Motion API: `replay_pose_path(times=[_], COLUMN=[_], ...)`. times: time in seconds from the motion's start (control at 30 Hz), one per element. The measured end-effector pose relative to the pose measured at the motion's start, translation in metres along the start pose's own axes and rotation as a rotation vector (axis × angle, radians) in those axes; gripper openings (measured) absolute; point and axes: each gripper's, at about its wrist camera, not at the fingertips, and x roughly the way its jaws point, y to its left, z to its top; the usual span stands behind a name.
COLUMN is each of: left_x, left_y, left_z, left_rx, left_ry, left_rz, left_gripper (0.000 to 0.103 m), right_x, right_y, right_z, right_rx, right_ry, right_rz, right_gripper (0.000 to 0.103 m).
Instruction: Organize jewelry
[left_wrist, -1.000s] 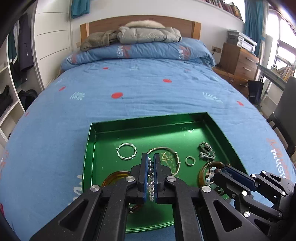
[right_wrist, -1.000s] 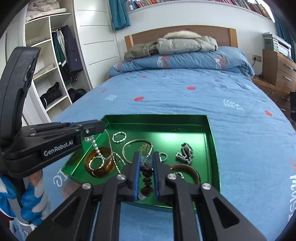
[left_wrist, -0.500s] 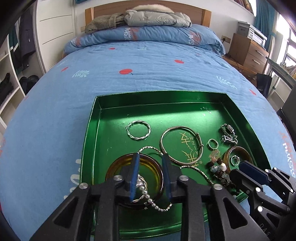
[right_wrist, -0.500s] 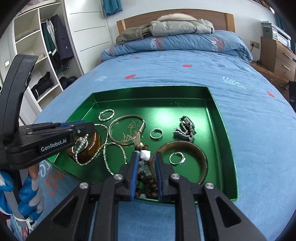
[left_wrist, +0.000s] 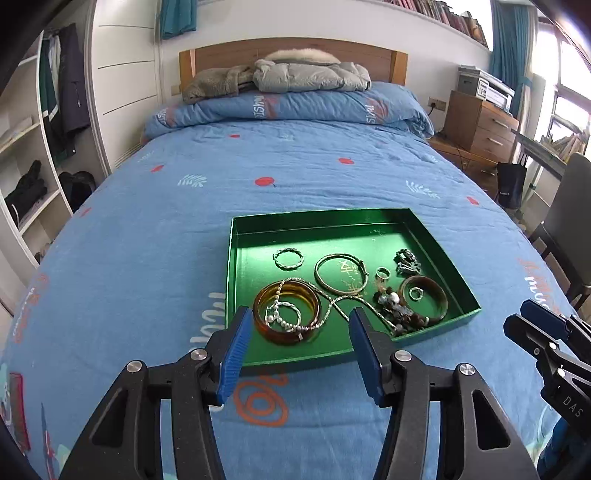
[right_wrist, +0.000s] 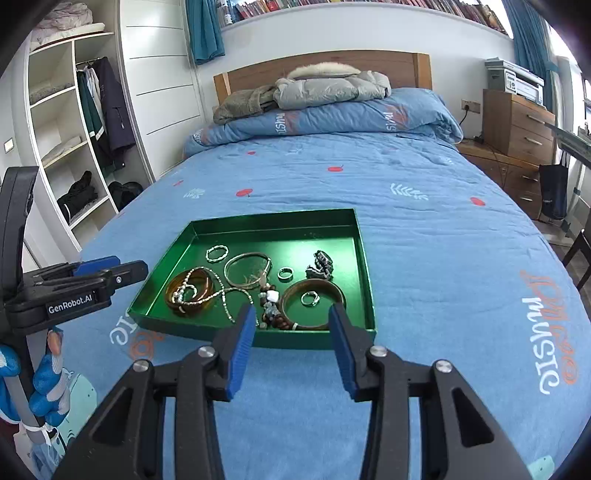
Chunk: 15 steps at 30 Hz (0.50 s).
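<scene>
I have both claws up over the near edge of the bed (left_wrist: 295, 177), just short of the green tray (left_wrist: 236, 258) that sits on the blue cover. My left claw (left_wrist: 301, 330) has its jaws apart and opening, with nothing between the blue pads (left_wrist: 236, 354). My right claw (right_wrist: 291, 325) is the same: jaws apart and opening, nothing held.

All the jewelry lies inside the tray. At its near left corner is an amber bangle (left_wrist: 286, 314) with a pearl strand (left_wrist: 282, 321) draped across it and a thin silver chain (left_wrist: 332, 302) trailing from it toward the tray's middle. A twisted silver ring (left_wrist: 288, 258) lies farther back on the left side, and a thin metal bangle (left_wrist: 341, 273) sits at the middle. Toward the right edge are a small ring (left_wrist: 383, 273), a dark chunky piece (left_wrist: 406, 258) that I cannot make out clearly, perhaps a clasp or a brooch, and a second brown bangle (right_wrist: 312, 299) with a little ring (right_wrist: 309, 297) inside it. A bead bracelet (right_wrist: 271, 306) lies bunched at the near edge, touching that brown bangle.

From the right camera I see the left claw at the left side, held by a blue-gloved hand (right_wrist: 44, 384).
</scene>
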Motion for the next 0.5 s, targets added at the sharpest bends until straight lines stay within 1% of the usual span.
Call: replay_pose_path(times=[0.07,0.2,0.33,0.43,0.5], left_x=[-0.024,-0.069,-0.105,-0.129,-0.145], left_y=[-0.002,-0.007,-0.012,-0.014,-0.016], left_z=[-0.012,-0.041,-0.068,-0.084,-0.094], left_rx=[-0.004,-0.017,-0.020,-0.021,-0.021], left_ry=[-0.019,-0.056,-0.091,-0.112,-0.127], left_rz=[-0.011,-0.018,0.003,0.013,0.016], left_gripper=[0.053,0.054,0.054,0.058,0.058], right_x=[-0.024,-0.070,-0.109,-0.136,-0.152], right_y=[0.007,0.020,0.029,0.035,0.040], right_z=[-0.009,-0.033,-0.056,-0.071,-0.080], right_rx=[-0.010,-0.022,-0.029,-0.040,-0.050], right_ry=[-0.014,-0.033,-0.043,-0.058,-0.066], right_rz=[-0.017,-0.025,-0.056,-0.072,-0.085], right_gripper=[0.040,0.041,0.041,0.041,0.041])
